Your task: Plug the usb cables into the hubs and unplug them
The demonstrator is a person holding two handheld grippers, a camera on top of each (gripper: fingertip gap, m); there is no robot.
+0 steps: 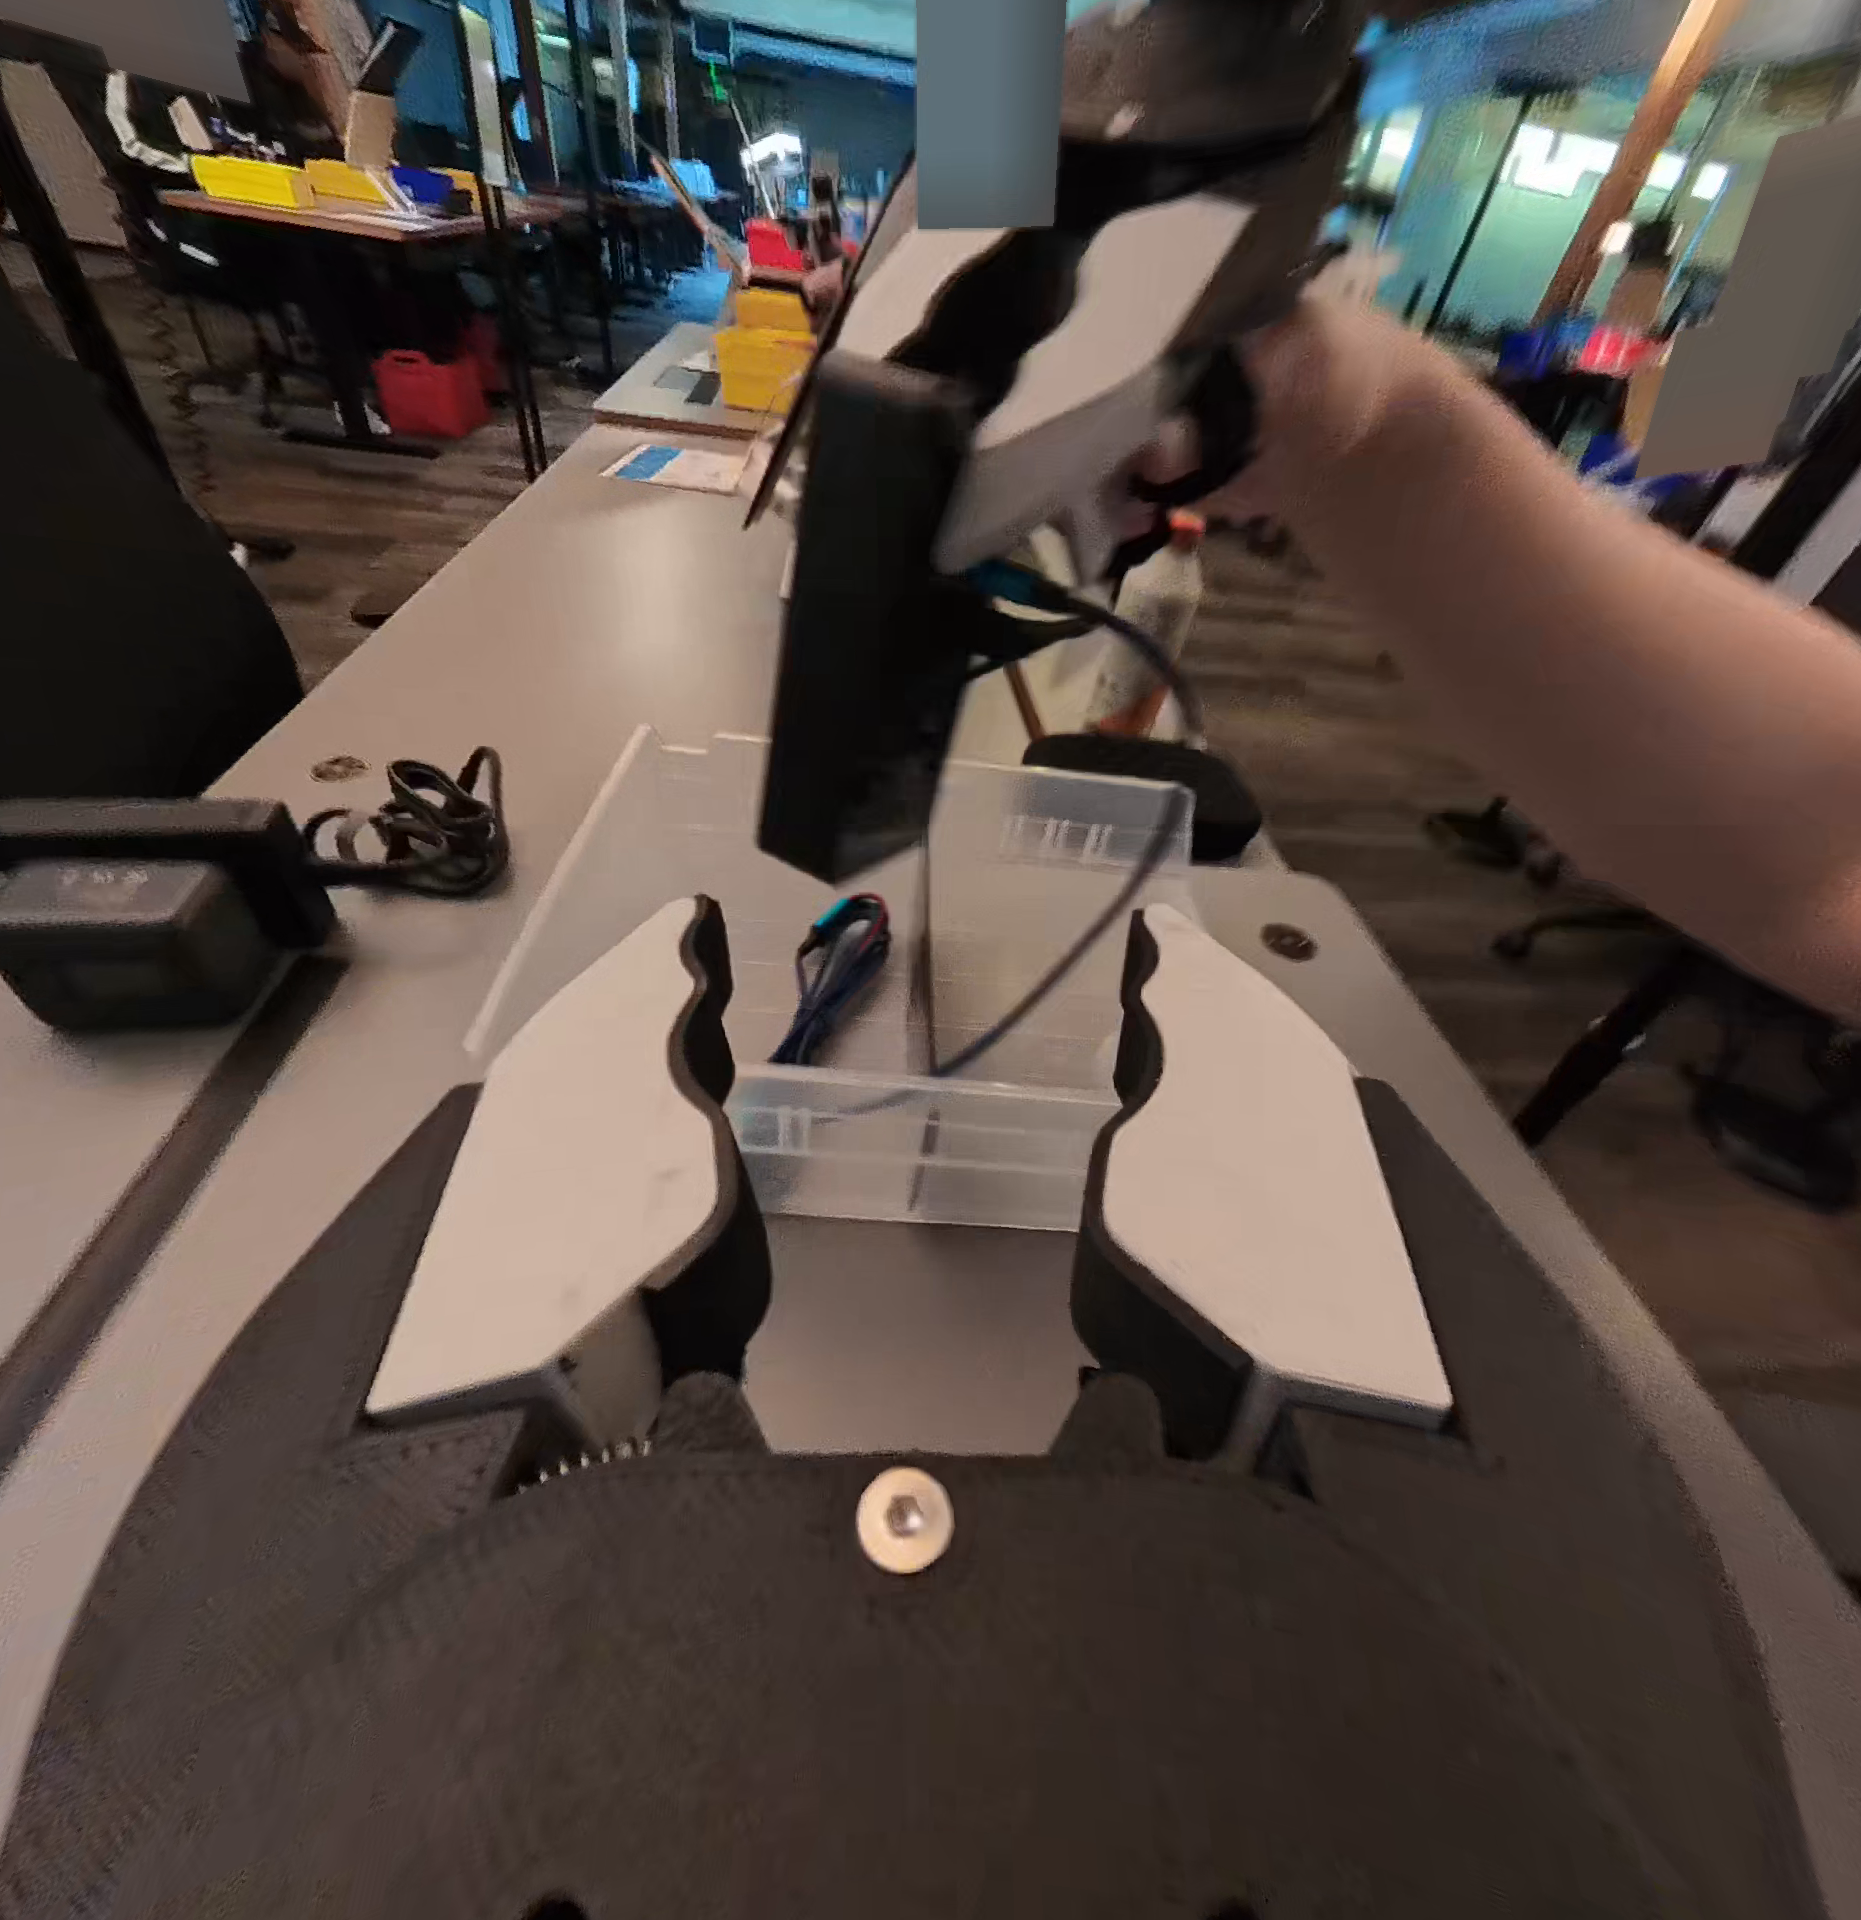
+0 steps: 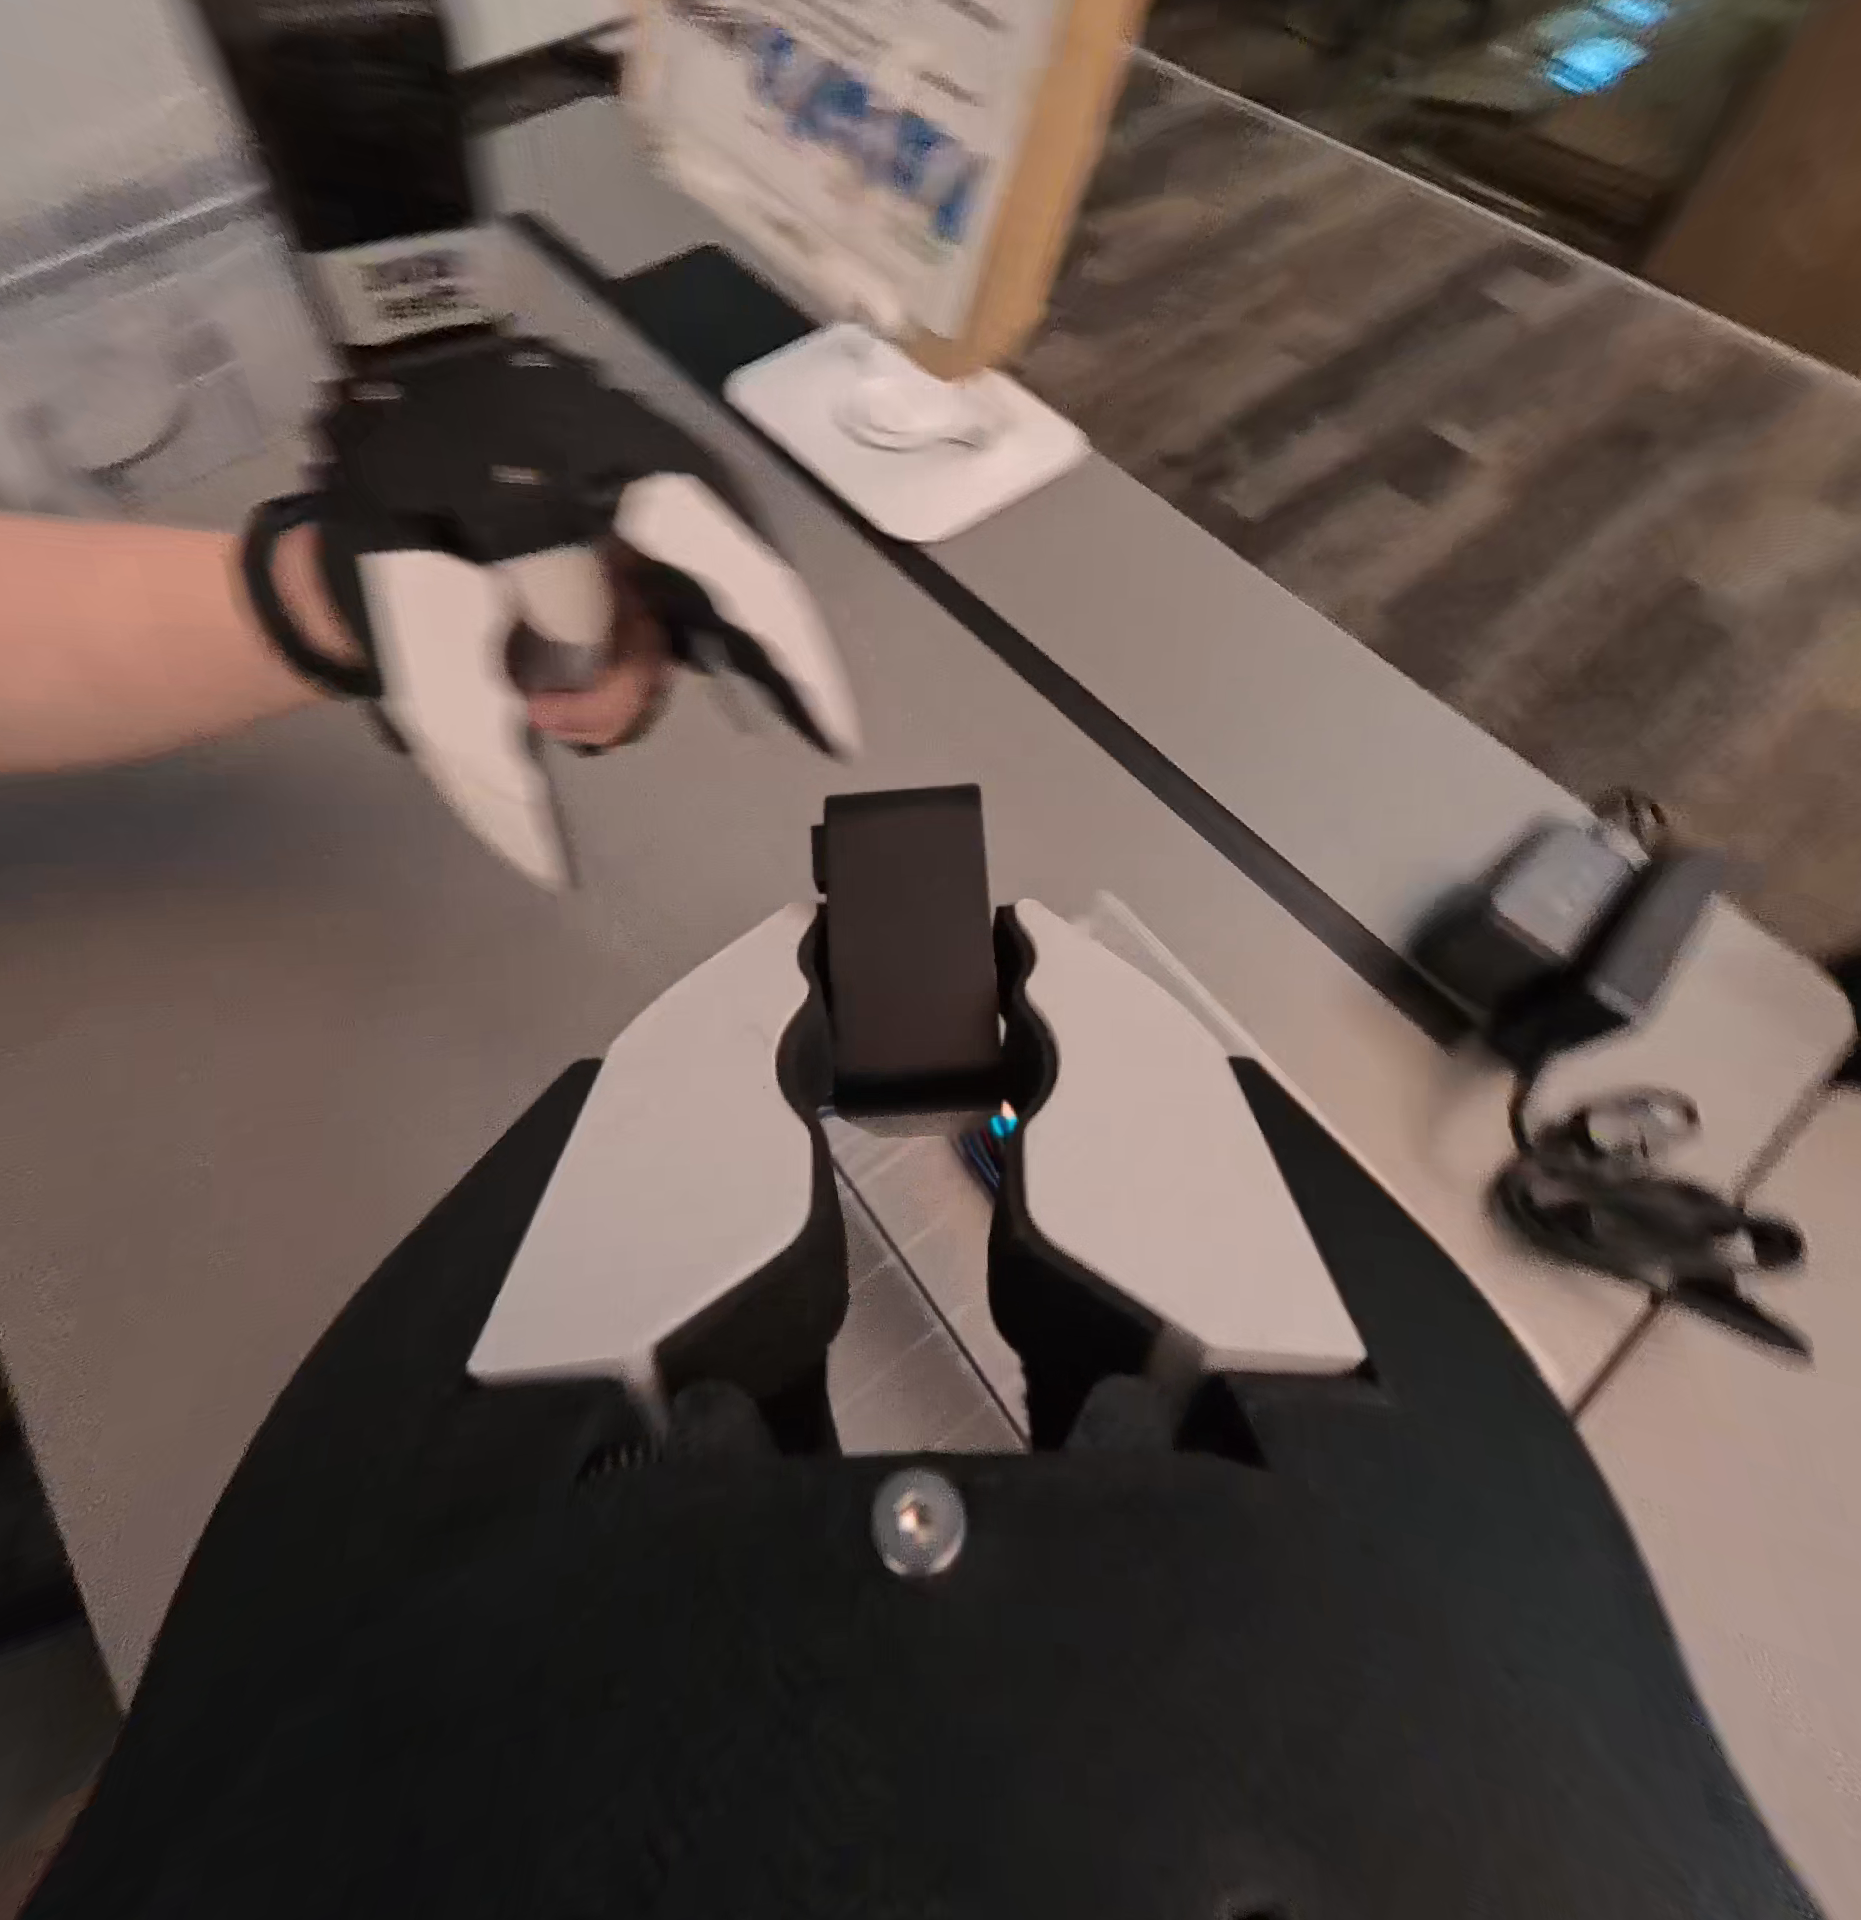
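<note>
My right gripper (image 2: 910, 935) is shut on a black USB hub (image 2: 905, 956) and holds it upright in the air. In the left wrist view the hub (image 1: 864, 623) hangs above a clear plastic tray (image 1: 905, 1143), with a thin dark cable (image 1: 1061, 966) trailing from it down into the tray. A bundled blue USB cable (image 1: 843, 977) lies in the tray. My left gripper (image 1: 926, 935) is open and empty, just short of the tray's near wall. It also shows in the right wrist view (image 2: 687, 790), open, to the left of the hub.
A black power brick (image 1: 126, 914) and a coiled black cable (image 1: 438, 831) lie on the grey table to the left. A bottle (image 1: 1154, 623) and a black pad (image 1: 1134, 769) sit behind the tray. A sign stand's white base (image 2: 905, 426) is farther off. There is about 9 centimetres between the tips of the two grippers.
</note>
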